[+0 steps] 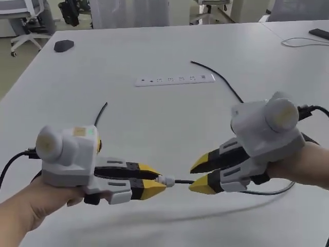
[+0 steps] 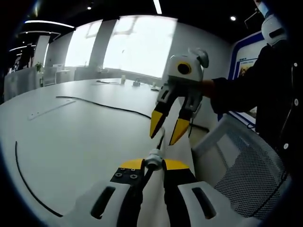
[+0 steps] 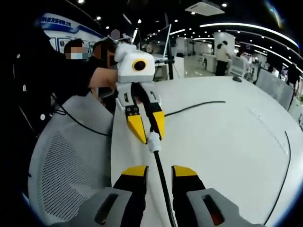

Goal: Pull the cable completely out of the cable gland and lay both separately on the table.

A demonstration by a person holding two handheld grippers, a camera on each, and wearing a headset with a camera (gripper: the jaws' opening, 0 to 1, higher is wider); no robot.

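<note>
Cable gland (image 1: 166, 180), small and white, is pinched in the closed jaws of the left gripper (image 1: 161, 181) over the near part of the table (image 1: 154, 123). Its black cable (image 1: 181, 181) runs right into the gap of the right gripper (image 1: 191, 179), whose jaws stand apart around it. Farther off lie a white power strip (image 1: 175, 80), a loose black lead (image 1: 218, 77) curving away beyond the right gripper, a short black wire (image 1: 101, 113) and a dark mouse (image 1: 64, 46) at the far left, all well apart from the grippers.
</note>
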